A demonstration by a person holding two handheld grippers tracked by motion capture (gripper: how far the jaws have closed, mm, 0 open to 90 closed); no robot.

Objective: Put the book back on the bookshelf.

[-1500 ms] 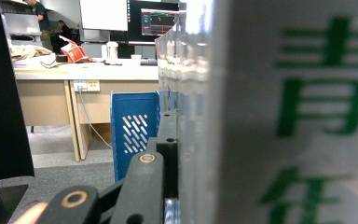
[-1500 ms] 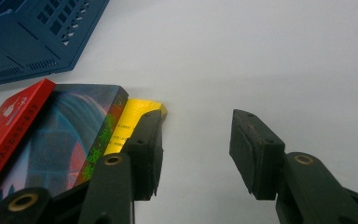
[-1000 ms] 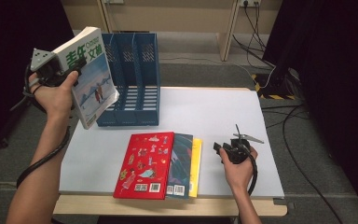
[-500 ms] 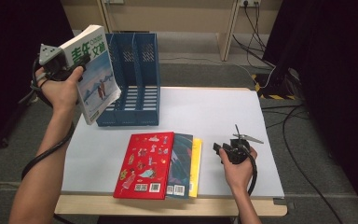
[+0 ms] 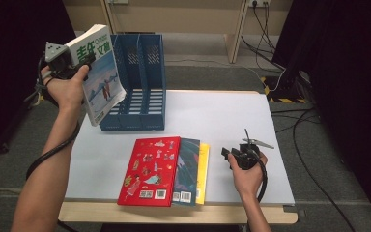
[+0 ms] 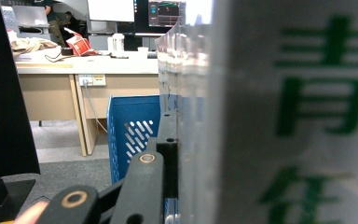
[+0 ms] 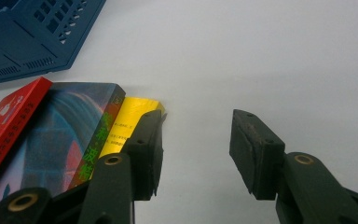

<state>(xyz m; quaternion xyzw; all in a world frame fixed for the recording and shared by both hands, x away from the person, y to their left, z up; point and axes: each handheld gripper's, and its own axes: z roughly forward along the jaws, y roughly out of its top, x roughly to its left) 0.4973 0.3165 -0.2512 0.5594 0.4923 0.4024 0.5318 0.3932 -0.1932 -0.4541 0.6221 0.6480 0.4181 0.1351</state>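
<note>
Above the blue file rack (image 5: 137,82), left gripper (image 5: 75,63) fingers pinching magazine (image 5: 101,72) lettered 青年文摘, right gripper (image 7: 196,154) fingers spread.

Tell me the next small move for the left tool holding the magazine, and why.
Probably carry the magazine rightward and lower it into a slot of the blue file rack. The left tool clamps it near its top edge, held upright up and to the left of the rack, whose slots look empty. The right tool rests open beside the stacked books.
</note>
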